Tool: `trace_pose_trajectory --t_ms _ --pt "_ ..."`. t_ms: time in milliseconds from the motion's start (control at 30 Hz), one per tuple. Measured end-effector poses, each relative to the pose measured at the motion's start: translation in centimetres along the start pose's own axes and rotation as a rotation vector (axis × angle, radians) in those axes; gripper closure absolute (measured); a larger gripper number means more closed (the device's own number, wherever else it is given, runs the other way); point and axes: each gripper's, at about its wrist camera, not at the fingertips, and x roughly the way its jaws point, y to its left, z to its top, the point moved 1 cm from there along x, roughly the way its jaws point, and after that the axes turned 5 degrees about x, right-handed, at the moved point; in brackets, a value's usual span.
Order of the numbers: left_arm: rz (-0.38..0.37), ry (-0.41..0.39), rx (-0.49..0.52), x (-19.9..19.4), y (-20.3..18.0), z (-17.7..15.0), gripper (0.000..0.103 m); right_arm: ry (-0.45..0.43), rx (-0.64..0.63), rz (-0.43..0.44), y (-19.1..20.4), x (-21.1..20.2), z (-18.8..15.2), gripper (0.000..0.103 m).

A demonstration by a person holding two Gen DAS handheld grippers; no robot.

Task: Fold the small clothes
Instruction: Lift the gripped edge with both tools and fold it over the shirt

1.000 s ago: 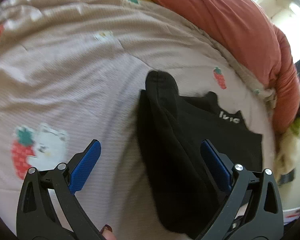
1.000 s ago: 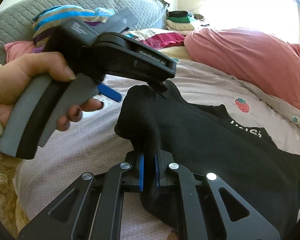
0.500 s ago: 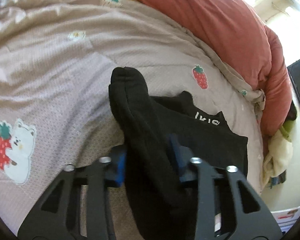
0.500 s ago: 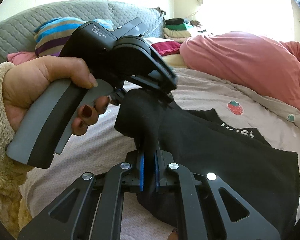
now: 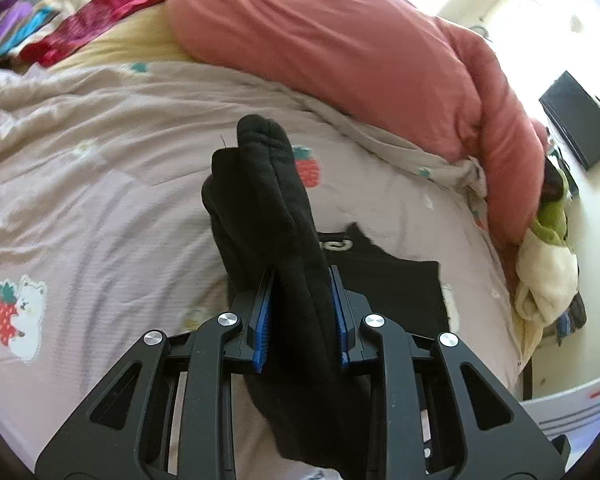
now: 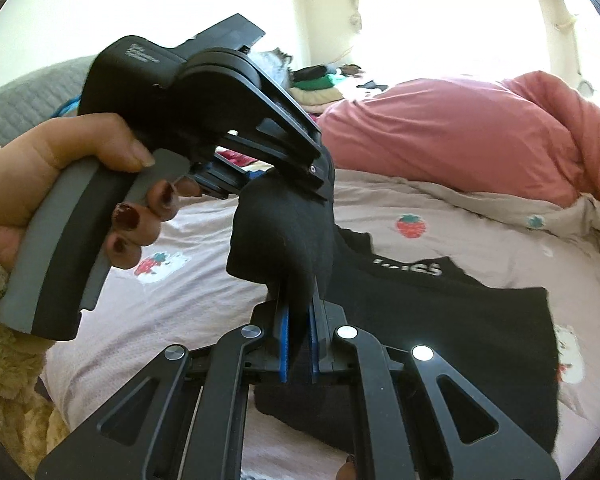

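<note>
One black garment (image 5: 284, 240), two grippers, one pink duvet (image 5: 340, 52).

- Your left gripper (image 6: 320, 184) hides its own fingertips behind its body in the right wrist view.
- The black garment (image 5: 296, 280) runs off the lower edge.

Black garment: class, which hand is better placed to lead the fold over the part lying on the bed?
Probably right: the right gripper is shut tight on the black garment, while the left gripper is closing its jaws around a thick bunch.
</note>
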Motion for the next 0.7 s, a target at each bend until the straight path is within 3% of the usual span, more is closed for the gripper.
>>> trace_pose_trajectory --t_ms 300,700 --pt "-0.023 0.015 0.086 1.3 -6.5 -0.5 0.086 -0.030 0.071 -0.042 -3.6 -3.3 -1.2 0.097" --pt "-0.029 0.092 0.153 6.2 -12.8 -1.7 0.086 -0.017 0.177 -0.081 -9.0 -5.5 -3.6 0.097"
